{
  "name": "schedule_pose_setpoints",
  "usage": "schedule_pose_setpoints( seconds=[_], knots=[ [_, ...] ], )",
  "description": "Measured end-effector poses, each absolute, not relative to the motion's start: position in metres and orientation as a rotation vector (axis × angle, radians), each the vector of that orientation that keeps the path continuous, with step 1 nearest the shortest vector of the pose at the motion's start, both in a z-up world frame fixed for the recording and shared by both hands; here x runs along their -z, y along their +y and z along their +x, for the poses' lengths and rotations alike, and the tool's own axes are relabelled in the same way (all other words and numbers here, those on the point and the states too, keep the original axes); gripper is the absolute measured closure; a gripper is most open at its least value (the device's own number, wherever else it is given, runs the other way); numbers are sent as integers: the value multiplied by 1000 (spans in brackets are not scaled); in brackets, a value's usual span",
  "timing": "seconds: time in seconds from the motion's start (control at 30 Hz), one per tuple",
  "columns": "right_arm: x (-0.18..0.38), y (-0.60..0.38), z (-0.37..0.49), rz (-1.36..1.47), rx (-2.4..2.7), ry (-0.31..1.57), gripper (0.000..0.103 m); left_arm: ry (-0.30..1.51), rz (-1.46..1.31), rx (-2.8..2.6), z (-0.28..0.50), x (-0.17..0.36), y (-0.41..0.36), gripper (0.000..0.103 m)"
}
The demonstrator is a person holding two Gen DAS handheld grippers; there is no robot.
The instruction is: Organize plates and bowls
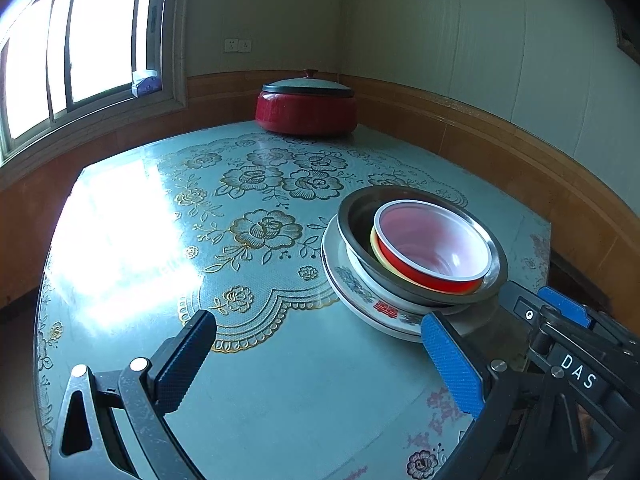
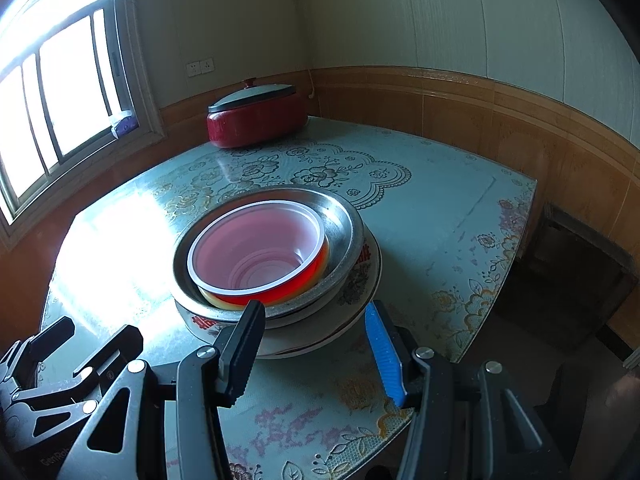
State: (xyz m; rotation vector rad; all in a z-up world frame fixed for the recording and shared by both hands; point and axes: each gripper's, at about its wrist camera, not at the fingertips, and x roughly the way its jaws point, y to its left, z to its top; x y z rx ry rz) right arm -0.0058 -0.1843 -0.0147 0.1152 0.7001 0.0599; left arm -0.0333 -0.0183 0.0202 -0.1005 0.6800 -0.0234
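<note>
One stack stands on the table: a red bowl (image 1: pixel 434 248) (image 2: pixel 260 256) with a white inside sits in a yellow bowl (image 1: pixel 378 252), inside a steel bowl (image 1: pixel 356 216) (image 2: pixel 344 220), on patterned white plates (image 1: pixel 360 288) (image 2: pixel 360 280). My right gripper (image 2: pixel 313 309) is half open at the stack's near edge. Its black finger (image 2: pixel 244 344) and blue finger (image 2: pixel 384 352) press on nothing. My left gripper (image 1: pixel 318 320) is open wide over bare tablecloth, left of the stack, and holds nothing.
A red pot (image 1: pixel 306 110) (image 2: pixel 256 120) with a grey lid stands at the table's far corner by the wall. The flowered tablecloth (image 1: pixel 260 232) covers the table (image 2: pixel 440 220). A window is at the left. Right of the table edge is a dark box (image 2: pixel 568 272) on the floor.
</note>
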Motion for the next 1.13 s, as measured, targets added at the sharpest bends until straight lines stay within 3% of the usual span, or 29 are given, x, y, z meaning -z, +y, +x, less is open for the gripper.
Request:
schedule_pose_setpoints(
  seconds=[1.13],
  knots=[
    [12, -184, 3, 111, -101, 675, 50, 691, -93, -7, -30, -16, -15, 0]
  ],
)
